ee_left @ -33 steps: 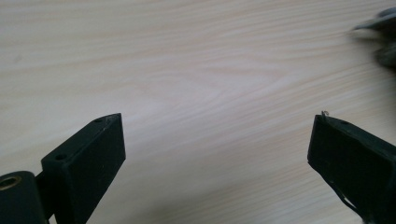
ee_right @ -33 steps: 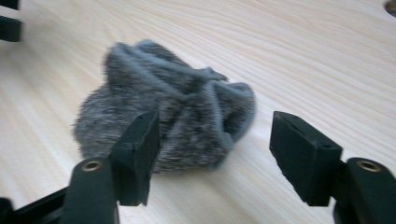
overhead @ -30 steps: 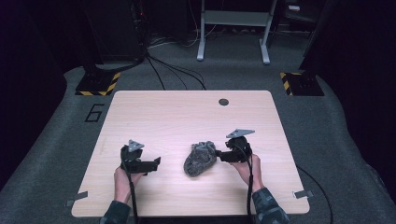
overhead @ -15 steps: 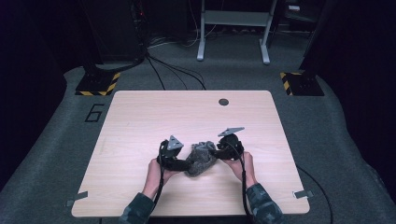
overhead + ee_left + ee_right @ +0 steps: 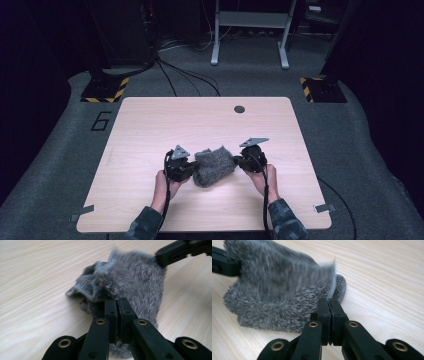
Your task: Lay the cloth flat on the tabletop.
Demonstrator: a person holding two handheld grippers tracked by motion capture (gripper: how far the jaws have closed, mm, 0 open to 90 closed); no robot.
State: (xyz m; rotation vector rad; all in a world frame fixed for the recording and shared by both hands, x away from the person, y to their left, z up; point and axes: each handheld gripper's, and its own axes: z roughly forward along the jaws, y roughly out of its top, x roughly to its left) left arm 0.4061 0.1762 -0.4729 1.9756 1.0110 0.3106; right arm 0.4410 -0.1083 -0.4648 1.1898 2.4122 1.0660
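- Left gripper (image 5: 117, 305): jaws pressed almost together, pinching a fold of the grey fleece cloth (image 5: 130, 282) at its near edge. They have just been closing, with cloth between them.
- Right gripper (image 5: 329, 305): jaws likewise drawn nearly shut on the opposite edge of the cloth (image 5: 279, 290), nipping a thin hem; they too have just been closing on fabric.
- High view: the left gripper (image 5: 186, 167) and the right gripper (image 5: 239, 161) face each other with the cloth (image 5: 214, 166) bunched between them, touching both.
- Cloth location: near-centre of the wooden table (image 5: 150, 130), closer to the person's edge; most of it rests on the surface in a rumpled heap.
- Handling judgement: soft, light, limp pile fabric; it should drape and sag rather than hold shape, and is not fragile. The fuzzy nap looks grippy, so slipping is unlikely if a full fold is caught.
- Grip point judgement: edges or corners are best; a thin hem pinch like the right one may pull free under tension, so a deeper bite seems safer.
- Farther out: a small dark round grommet (image 5: 239, 109) sits near the table's far edge, well apart from the work.
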